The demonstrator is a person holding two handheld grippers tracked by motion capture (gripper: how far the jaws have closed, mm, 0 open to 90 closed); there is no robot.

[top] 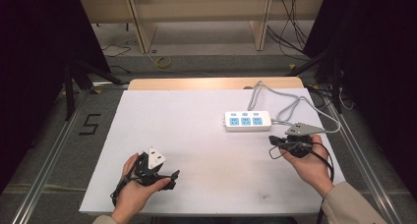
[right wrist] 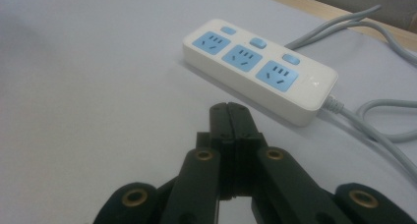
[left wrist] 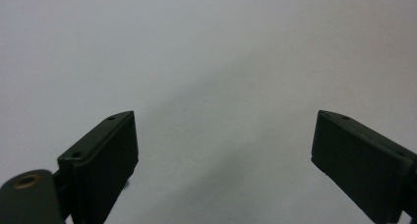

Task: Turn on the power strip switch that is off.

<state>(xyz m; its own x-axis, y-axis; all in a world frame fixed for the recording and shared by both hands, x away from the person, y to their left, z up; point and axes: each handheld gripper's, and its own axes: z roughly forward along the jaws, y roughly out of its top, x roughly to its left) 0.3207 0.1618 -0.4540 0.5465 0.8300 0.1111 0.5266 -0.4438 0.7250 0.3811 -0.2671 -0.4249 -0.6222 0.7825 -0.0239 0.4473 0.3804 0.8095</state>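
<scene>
White power strip (top: 248, 120): three blue sockets in a row, each with a blue switch beside it; laid flat on the right half of the white surface (top: 196, 135), its length running left to right. In the right gripper view the strip (right wrist: 260, 67) is seen just beyond the jaw tips, apart from them.

Grey cable (top: 290, 108): attached at the strip's right end, looped across the surface towards the far edge; a second run is seen beside it in the right gripper view (right wrist: 373, 130).

Right gripper (top: 276, 141): held in the right hand (top: 310, 165) near the strip's right end, just short of it; jaws pressed together, nothing between them.

Left gripper (top: 172, 177): held in the left hand (top: 137, 187) at the near left of the surface, well apart from the strip; jaws spread wide over bare white surface (left wrist: 211, 62), nothing held.

Wooden table edge (top: 216, 83): exposed beyond the white covering at the far side.
</scene>
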